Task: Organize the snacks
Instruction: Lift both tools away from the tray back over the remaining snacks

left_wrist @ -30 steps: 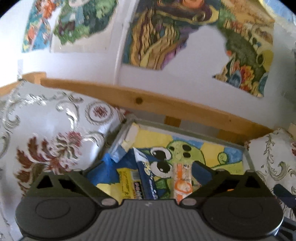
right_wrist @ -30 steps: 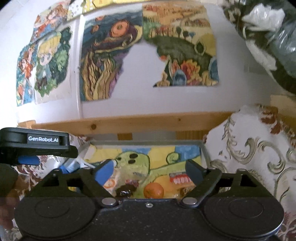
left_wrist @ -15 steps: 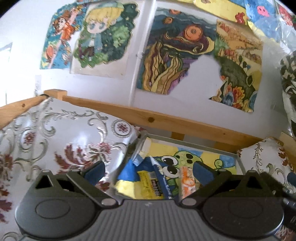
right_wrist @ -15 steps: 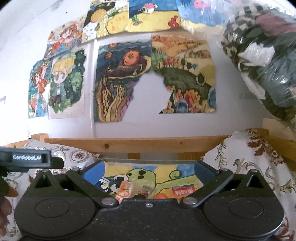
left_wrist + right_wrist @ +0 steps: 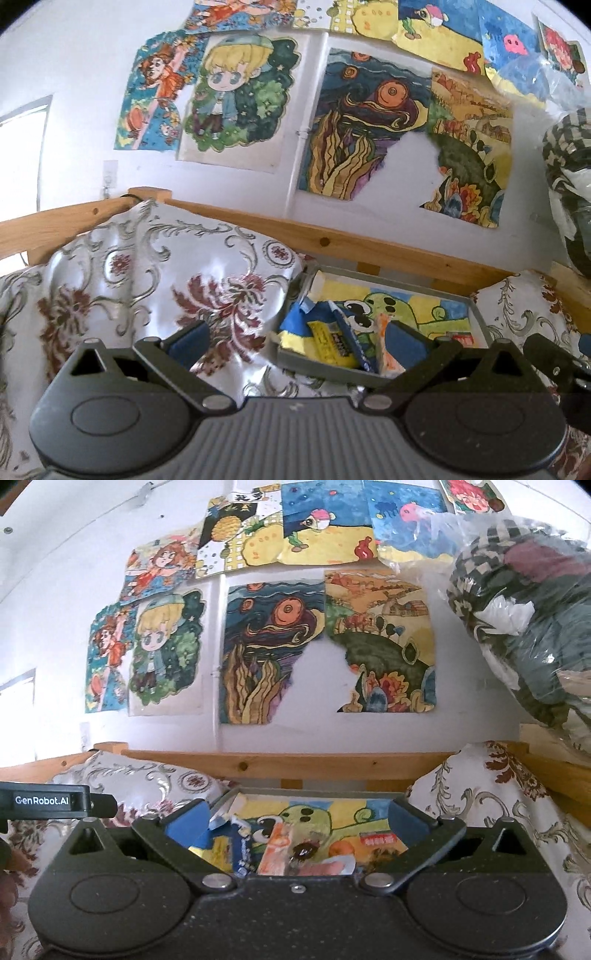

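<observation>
Foil-wrapped snacks [image 5: 280, 845] lying loose in the grey tray [image 5: 325, 363] between the cushions look light, crinkly and slippery, so we would pinch one mid-length, both left gripper [image 5: 297, 338] and right gripper [image 5: 295, 818] wide open, empty.

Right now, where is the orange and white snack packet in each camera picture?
Left wrist view: the orange and white snack packet stands in the grey tray, lower right of centre.
Right wrist view: it lies low at centre, between the open fingers.
Shared landmark: the green cartoon frog drawing lining the tray.
</observation>
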Demonstrator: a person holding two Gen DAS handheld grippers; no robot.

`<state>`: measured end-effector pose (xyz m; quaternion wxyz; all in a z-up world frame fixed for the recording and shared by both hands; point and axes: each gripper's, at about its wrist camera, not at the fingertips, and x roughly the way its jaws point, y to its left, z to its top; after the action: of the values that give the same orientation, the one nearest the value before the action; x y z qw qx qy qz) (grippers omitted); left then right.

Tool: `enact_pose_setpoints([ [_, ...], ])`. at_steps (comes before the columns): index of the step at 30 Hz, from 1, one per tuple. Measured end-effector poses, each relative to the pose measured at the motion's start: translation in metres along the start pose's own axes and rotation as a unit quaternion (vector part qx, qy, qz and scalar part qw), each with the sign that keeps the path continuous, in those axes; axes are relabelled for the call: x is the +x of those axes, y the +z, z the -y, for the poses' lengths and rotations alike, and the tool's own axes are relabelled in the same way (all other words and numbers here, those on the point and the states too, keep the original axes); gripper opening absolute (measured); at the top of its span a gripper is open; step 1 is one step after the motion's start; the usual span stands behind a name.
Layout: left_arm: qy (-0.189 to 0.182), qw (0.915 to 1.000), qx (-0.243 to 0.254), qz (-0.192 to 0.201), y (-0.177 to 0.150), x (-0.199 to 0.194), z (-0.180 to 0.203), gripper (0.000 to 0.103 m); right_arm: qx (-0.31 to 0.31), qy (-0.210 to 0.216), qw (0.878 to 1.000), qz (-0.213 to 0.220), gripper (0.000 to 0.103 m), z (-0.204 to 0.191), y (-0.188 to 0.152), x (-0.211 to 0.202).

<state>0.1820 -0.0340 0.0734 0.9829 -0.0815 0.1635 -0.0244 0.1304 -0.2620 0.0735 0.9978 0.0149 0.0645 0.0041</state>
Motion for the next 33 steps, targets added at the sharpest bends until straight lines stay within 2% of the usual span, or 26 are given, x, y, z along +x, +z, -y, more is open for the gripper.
enact_pose_setpoints([
  [8, 0.006, 0.9999, -0.004, -0.008, -0.024, -0.032, -0.02, 0.103, -0.003, 0.005, 1.0, -0.024, 0.102, -0.014, -0.016, -0.038],
  [17, 0.022, 0.9991, 0.003, -0.037, -0.054, -0.055, -0.042, 0.103, -0.009, 0.007, 0.998, -0.061, 0.102, -0.028, -0.033, -0.063],
  [28, 0.042, 0.9934, 0.005, -0.107, -0.081, -0.071, -0.058, 0.103, -0.007, 0.016, 0.992, -0.127, 0.102, -0.036, -0.052, -0.076],
  [33, 0.056, 0.9911, 0.026, -0.118, -0.085, -0.075, -0.055, 0.103, -0.008, 0.02, 0.988, -0.155, 0.102, -0.041, -0.06, -0.078],
])
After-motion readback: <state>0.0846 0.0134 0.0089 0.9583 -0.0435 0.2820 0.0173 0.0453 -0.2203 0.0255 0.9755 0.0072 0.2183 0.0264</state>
